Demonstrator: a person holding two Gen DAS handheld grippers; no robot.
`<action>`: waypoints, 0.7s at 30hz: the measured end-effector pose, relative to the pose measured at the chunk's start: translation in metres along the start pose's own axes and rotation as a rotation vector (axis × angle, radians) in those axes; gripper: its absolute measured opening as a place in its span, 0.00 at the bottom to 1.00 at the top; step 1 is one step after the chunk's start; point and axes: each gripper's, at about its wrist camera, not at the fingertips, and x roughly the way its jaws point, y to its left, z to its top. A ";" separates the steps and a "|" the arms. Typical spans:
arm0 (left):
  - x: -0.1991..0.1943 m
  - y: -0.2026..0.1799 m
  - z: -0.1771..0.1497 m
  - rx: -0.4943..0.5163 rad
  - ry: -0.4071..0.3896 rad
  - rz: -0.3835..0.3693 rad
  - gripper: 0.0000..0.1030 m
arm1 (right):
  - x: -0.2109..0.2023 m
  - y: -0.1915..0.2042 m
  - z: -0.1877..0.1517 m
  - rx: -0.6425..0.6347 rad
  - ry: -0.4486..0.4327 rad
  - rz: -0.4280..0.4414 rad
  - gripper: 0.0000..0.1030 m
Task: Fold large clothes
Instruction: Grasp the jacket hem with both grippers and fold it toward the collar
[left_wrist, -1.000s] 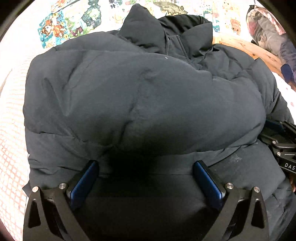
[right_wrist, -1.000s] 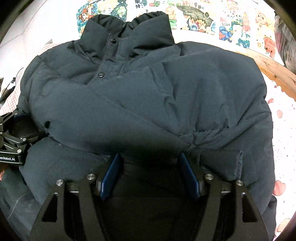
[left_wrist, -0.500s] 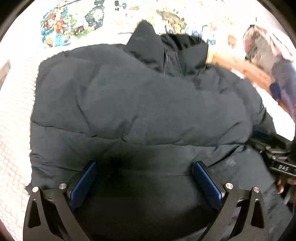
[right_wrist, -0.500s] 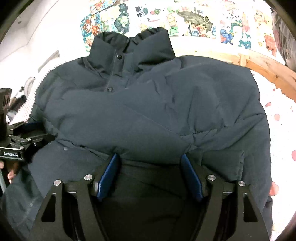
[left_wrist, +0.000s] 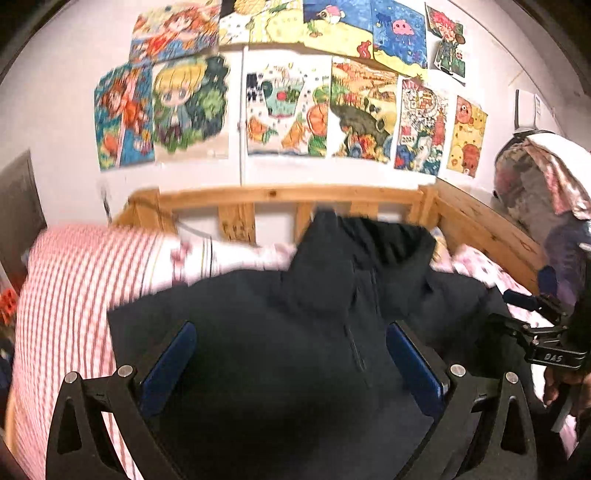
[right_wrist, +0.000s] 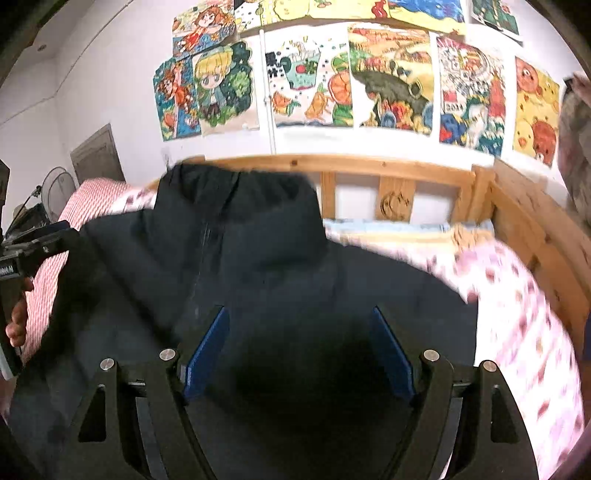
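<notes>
Dark puffer jacket (left_wrist: 295, 332) spread across lower frame on bed (left_wrist: 74, 280). Left gripper (left_wrist: 291, 363) and right gripper (right_wrist: 299, 347), jaws wide, fabric bunched between; firm hold cannot be told, presumably for hem fold.

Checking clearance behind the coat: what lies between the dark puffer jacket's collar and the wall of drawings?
In both wrist views, only the wooden bed rail stands between the jacket collar and the drawings.
</notes>
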 end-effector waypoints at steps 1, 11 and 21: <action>0.009 -0.003 0.013 0.012 -0.009 0.010 1.00 | 0.007 0.000 0.014 -0.001 -0.008 0.007 0.71; 0.082 -0.022 0.063 0.016 0.025 0.000 0.60 | 0.082 0.001 0.096 0.029 0.010 -0.010 0.42; 0.096 -0.004 0.057 -0.087 0.033 -0.085 0.07 | 0.087 -0.002 0.084 0.023 -0.038 -0.001 0.06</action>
